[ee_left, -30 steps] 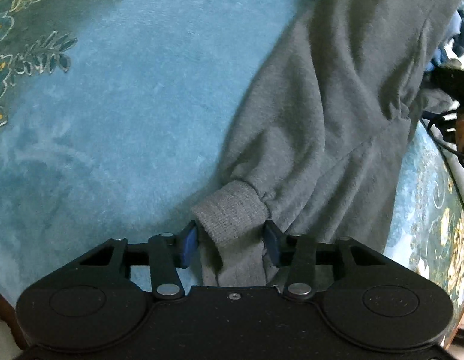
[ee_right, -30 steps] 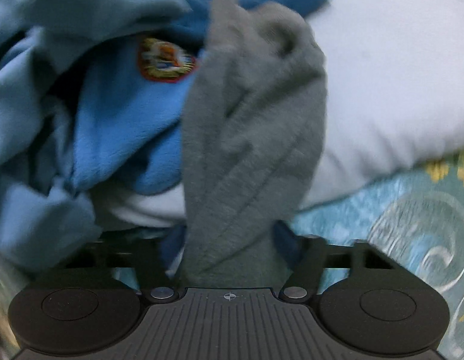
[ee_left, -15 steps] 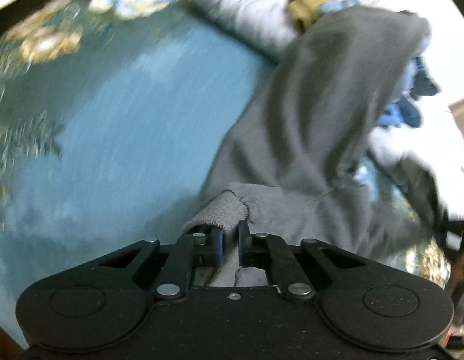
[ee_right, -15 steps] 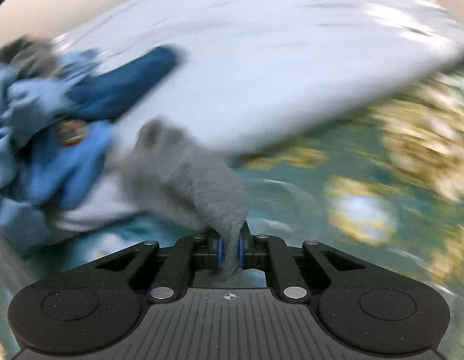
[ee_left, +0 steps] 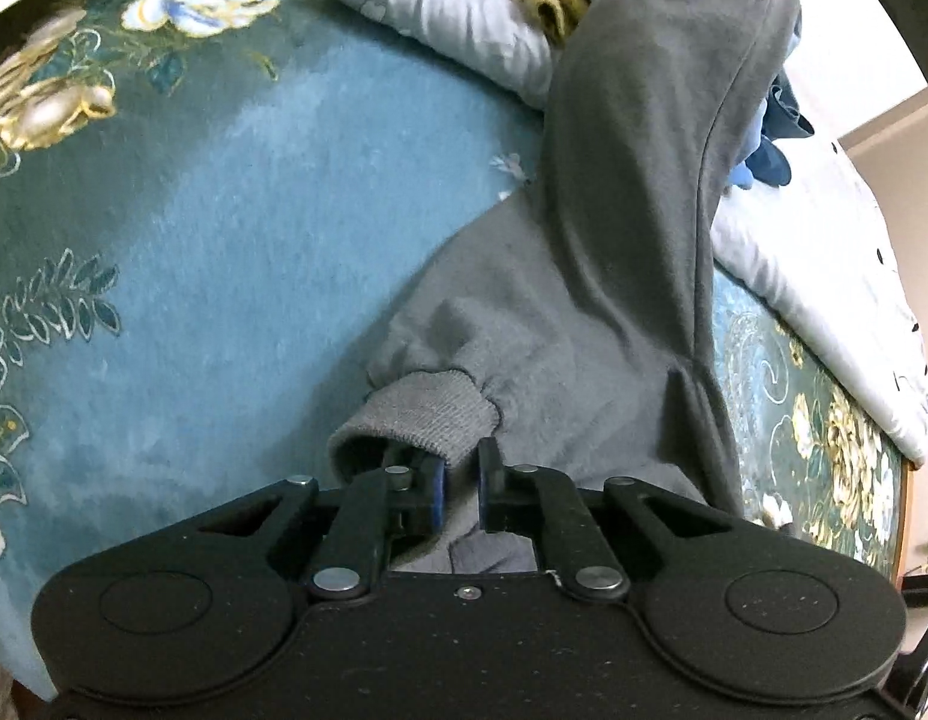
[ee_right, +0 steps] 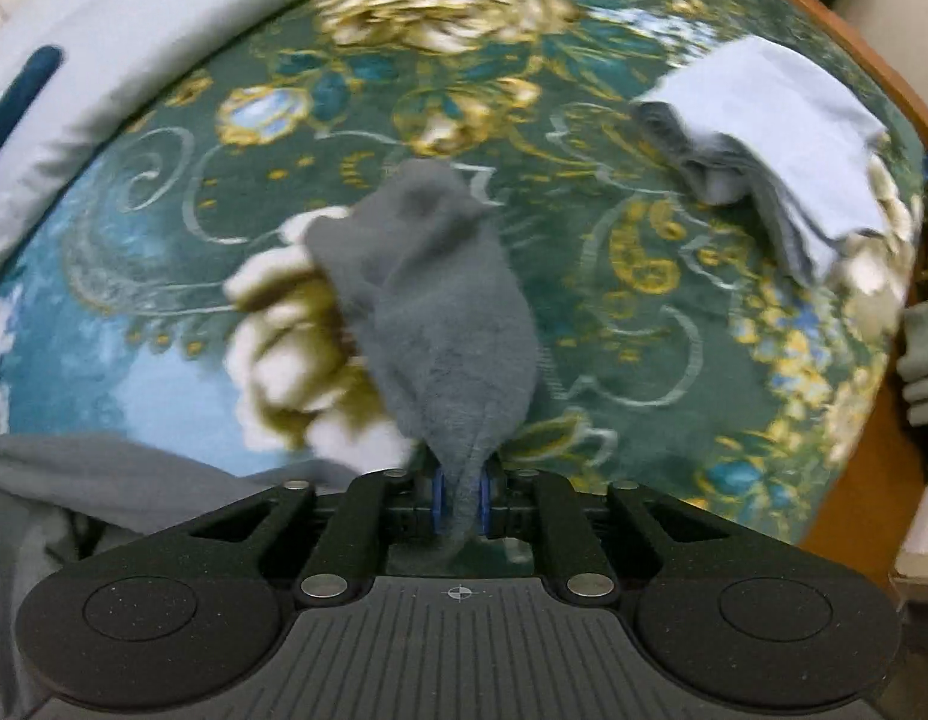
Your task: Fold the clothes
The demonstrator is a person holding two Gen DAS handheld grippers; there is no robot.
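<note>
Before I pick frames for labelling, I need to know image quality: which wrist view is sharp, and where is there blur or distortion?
Left wrist view: mostly sharp, ribbed cuff of the grey sweatshirt crisp; fisheye bends the floral blanket. Right wrist view: motion-smeared blanket pattern and folded pale blue cloth; only the right gripper crisp.

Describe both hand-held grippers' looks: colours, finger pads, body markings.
Both are matte black with two round discs and silver pivot pins. The left hand-held gripper has a smooth body, one centre screw and blue pads. The right hand-held gripper has a ribbed grey top with a crosshair mark and blue pads.
</note>
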